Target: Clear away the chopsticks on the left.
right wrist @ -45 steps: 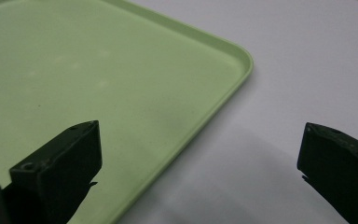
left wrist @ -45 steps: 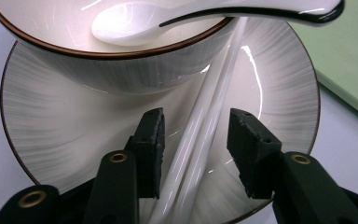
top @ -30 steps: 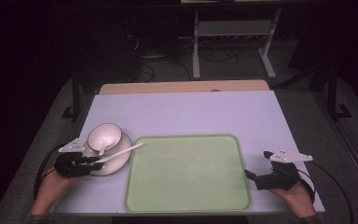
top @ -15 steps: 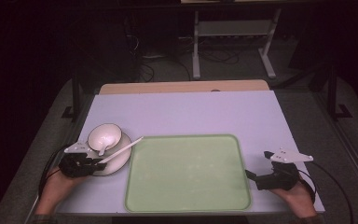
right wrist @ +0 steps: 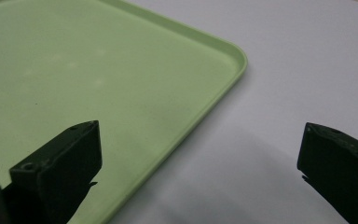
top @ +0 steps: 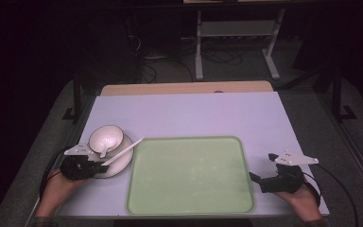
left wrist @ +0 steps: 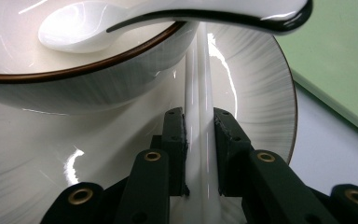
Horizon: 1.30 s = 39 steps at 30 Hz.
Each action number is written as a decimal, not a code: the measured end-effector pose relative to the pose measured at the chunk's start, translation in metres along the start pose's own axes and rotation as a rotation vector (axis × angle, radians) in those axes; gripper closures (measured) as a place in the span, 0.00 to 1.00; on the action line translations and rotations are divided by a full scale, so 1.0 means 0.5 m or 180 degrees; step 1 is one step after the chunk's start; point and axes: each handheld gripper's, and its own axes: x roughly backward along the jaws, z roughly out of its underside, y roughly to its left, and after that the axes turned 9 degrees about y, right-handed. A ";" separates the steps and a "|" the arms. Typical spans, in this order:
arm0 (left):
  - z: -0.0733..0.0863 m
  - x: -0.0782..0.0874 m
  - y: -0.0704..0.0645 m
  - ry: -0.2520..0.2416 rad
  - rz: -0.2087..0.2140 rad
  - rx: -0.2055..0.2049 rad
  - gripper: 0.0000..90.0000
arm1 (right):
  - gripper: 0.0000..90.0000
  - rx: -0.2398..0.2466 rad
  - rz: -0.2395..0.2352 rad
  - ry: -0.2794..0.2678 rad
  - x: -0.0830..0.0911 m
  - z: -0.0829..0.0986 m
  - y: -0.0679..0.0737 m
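Left gripper [left wrist: 199, 140], lower middle of the left gripper view: jaws narrow, one on each side of a white chopstick [left wrist: 198, 93] that runs straight up between them. Pads look pressed against it, though whether it is one stick or a pair is hard to tell at this angle. The chopstick lies across a white plate [left wrist: 256, 84] with a thin brown rim. On the plate, upper left of that view, sits a white bowl [left wrist: 74, 79] with a brown rim, and a white ceramic spoon [left wrist: 84, 30] rests in it, handle reaching to the upper right.

High view: left gripper [top: 87, 165] at lower left, at the near edge of the plate [top: 123, 163]; chopstick [top: 125, 151] points up-right toward the green tray [top: 189, 177] at lower centre.

Right gripper [right wrist: 200, 172]: jaws wide apart, holding nothing, left jaw over the tray corner [right wrist: 121, 93], right jaw over bare white table [right wrist: 284, 70]. High view: right gripper [top: 260, 177] at lower right, just beside the tray's right edge.
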 end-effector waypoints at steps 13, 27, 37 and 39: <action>0.000 -0.003 -0.008 -0.0043 0.0011 0.0095 0.84 | 0.00 -0.0001 0.0009 -0.0001 0.002 0.001 -0.001; 0.002 0.010 -0.023 -0.0108 -0.0078 0.0099 0.74 | 0.00 -0.0012 0.0014 -0.0013 0.004 0.001 -0.002; 0.004 0.049 -0.043 -0.0296 -0.0235 0.0020 0.81 | 0.00 -0.0013 0.0019 -0.0016 0.004 0.002 -0.002; 0.002 0.048 -0.050 -0.0269 -0.0235 -0.0034 0.85 | 0.00 -0.0013 0.0018 -0.0012 0.004 0.002 -0.002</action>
